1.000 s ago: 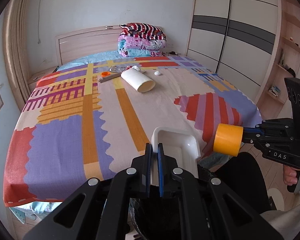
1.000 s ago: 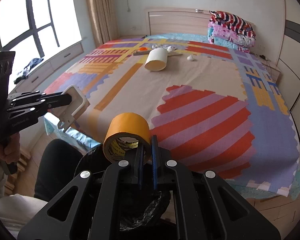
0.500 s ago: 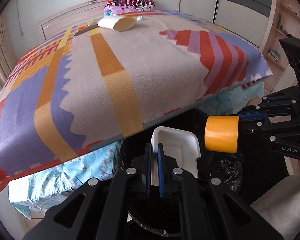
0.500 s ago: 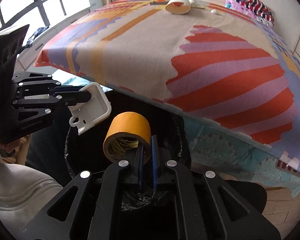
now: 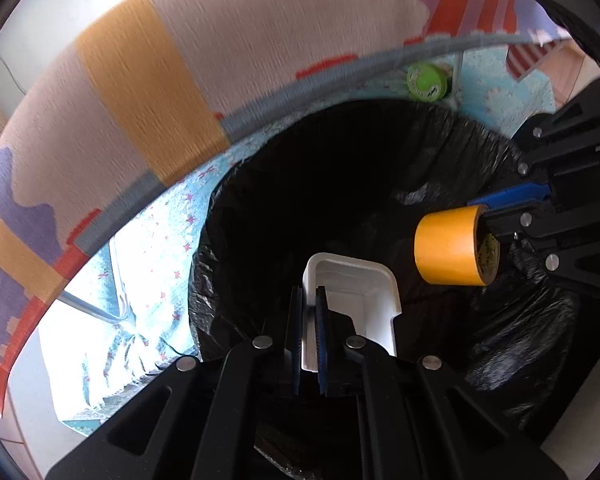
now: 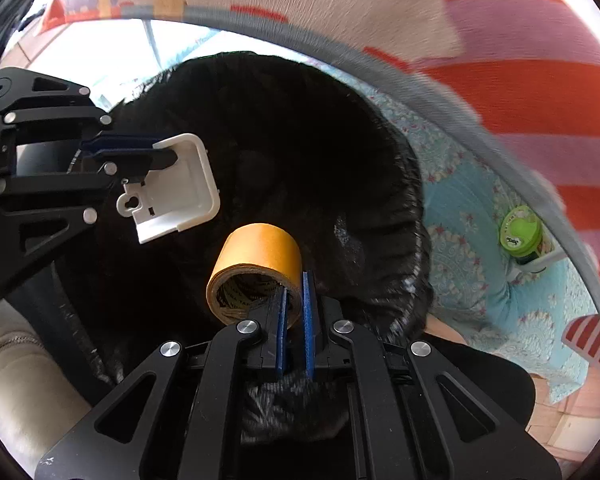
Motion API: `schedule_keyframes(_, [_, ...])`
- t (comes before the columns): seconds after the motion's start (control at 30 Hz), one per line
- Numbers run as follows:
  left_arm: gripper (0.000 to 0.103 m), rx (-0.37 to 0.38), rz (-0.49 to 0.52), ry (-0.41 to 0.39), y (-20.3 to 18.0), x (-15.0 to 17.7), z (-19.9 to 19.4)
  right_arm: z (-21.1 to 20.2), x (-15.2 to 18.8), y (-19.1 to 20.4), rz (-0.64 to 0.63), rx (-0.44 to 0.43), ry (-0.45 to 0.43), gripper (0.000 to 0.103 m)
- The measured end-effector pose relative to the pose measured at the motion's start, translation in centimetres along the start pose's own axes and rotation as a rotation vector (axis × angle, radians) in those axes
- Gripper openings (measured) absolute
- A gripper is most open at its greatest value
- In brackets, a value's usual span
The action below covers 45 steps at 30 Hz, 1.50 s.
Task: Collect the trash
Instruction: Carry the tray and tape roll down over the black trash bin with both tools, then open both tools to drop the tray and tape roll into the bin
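1. The left gripper (image 5: pixel 310 294) is clamped tight on one wall of a white plastic tray (image 5: pixel 356 284), its blue pads (image 5: pixel 321 320) pressing that wall from both sides; the tray sticks out forward, open side up in the left wrist view.
2. The right gripper (image 6: pixel 294 284) is closed on the wall of a roll of yellow tape (image 6: pixel 256 258), one finger inside the cardboard core and the other against the outer face.
3. Both items hang over the mouth of a bin lined with a black bag (image 5: pixel 380 160), neither touching the liner as far as the views show. The tray sits to the left of the tape roll, the two near each other but apart.
4. The bin's inside is too dark to tell what lies in it.
5. Just beyond the bin hangs a light blue patterned bed skirt (image 6: pixel 460 272), and against it, well right of the bin, stands a container with a green lid (image 6: pixel 520 232).
6. Above and farthest off, the edge of a patchwork bedspread (image 5: pixel 260 40) in orange, red, lilac and cream arches over the scene, somewhat blurred.
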<state>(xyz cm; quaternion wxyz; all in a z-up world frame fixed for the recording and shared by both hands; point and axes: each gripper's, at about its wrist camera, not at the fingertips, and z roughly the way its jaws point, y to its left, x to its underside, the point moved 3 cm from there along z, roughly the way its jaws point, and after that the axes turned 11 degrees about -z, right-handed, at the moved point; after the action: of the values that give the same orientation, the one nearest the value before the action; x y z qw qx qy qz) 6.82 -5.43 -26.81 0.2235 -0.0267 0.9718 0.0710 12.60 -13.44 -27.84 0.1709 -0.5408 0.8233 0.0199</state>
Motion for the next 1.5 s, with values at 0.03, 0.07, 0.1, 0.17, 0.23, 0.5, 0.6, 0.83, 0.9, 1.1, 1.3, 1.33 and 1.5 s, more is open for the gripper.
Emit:
schedule_keyframes(0.03, [0.006, -0.01, 0.008, 0.007, -0.1, 0.2, 0.3, 0.2, -0.1, 0.0, 0.002, -0.004, 0.002, 0.008])
schedule_keyframes(0.07, [0.006, -0.017, 0.007, 0.016, -0.1, 0.1, 0.6, 0.2, -0.2, -0.1, 0.001, -0.009, 0.005, 0.008])
schedule_keyframes(0.1, [0.006, -0.019, 0.003, 0.021, 0.0, 0.2, 0.8, 0.4, -0.4, 0.0, -0.001, -0.012, 0.007, 0.008])
schedule_keyframes(0.17, [0.006, -0.025, -0.001, 0.026, -0.1, 0.3, 1.2, 0.6, -0.4, 0.1, -0.002, -0.019, 0.018, 0.008])
schedule_keyframes(0.23, [0.006, -0.034, -0.002, 0.033, -0.2, 0.4, 1.5, 1.1, -0.5, 0.2, -0.005, -0.02, 0.027, 0.008])
schedule_keyframes(0.5, [0.006, -0.028, -0.011, 0.047, -0.4, 0.5, 2.1, 2.1, -0.9, -0.1, 0.005, -0.042, 0.034, 0.008])
schedule_keyframes(0.6, [0.007, -0.014, -0.035, 0.037, 0.1, 0.3, 1.8, 2.7, -0.8, -0.8, 0.018, -0.062, 0.041, 0.008])
schedule_keyframes(0.83, [0.008, 0.003, -0.053, 0.058, 0.3, 0.0, 1.6, 3.5, -1.4, -1.5, 0.059, -0.102, 0.05, 0.009])
schedule_keyframes(0.9, [0.008, 0.0, -0.05, 0.069, 0.1, 0.0, 1.8, 4.1, -1.7, -1.4, 0.062, -0.109, 0.066, 0.009])
schedule_keyframes(1.1, [0.008, -0.02, -0.031, 0.08, 0.0, 0.1, 1.5, 5.4, -2.5, -1.1, 0.068, -0.11, 0.083, 0.023])
schedule_keyframes(1.3, [0.009, -0.026, -0.023, 0.085, -0.6, 0.1, 1.7, 4.8, -2.2, -0.7, 0.072, -0.119, 0.069, 0.031])
schedule_keyframes(1.33, [0.009, -0.025, -0.024, 0.083, -0.6, 0.1, 1.6, 4.4, -2.2, -0.8, 0.076, -0.121, 0.062, 0.031])
schedule_keyframes(1.5, [0.009, -0.007, -0.036, 0.065, -0.5, -0.1, 0.9, 2.6, -1.9, -1.1, 0.094, -0.136, 0.022, 0.037])
